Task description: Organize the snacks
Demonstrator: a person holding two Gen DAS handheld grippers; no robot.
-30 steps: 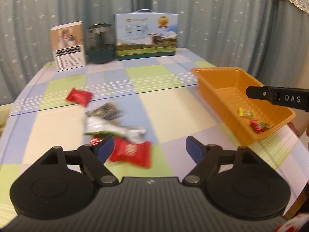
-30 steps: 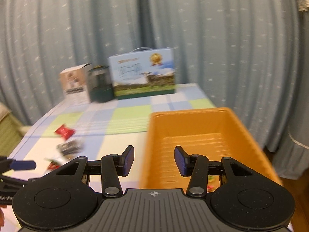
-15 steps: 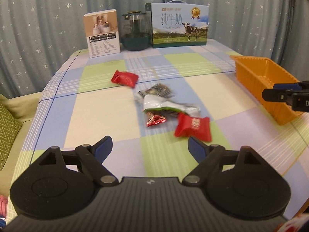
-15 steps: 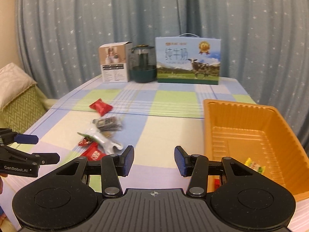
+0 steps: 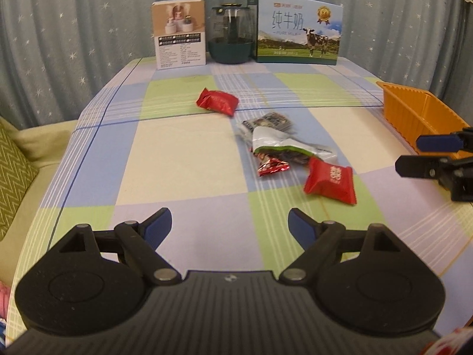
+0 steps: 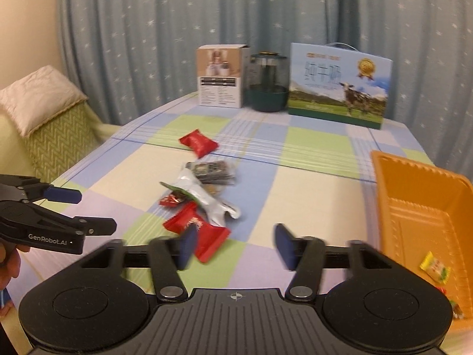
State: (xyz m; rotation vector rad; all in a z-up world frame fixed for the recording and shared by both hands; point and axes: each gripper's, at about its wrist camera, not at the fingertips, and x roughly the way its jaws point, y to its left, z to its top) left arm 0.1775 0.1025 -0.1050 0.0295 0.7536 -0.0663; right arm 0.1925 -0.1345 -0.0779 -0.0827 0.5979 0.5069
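The nearest red packet [image 5: 330, 184] lies flat on the checked tablecloth [image 5: 183, 148], close to a heap made of a silver pouch [image 5: 283, 145], a small red foil sweet [image 5: 271, 167] and a dark wrapper [image 5: 270, 122] — a second red packet [image 5: 218, 101] sits apart, farther back. The orange tray [image 6: 425, 207] waits at the table's right side with a yellow sweet [image 6: 436, 266] already in it. Both claws are spread wide and hold nothing: the right gripper [image 6: 233, 247] hovers just over the near red packet, the left gripper [image 5: 229, 226] hangs short of the pile. The wrappers look slick and puffy, so I'd guess a pinch might squirt the packet sideways, or drag the silver pouch along — and with both grippers converging on one cluster, they could knock each other.
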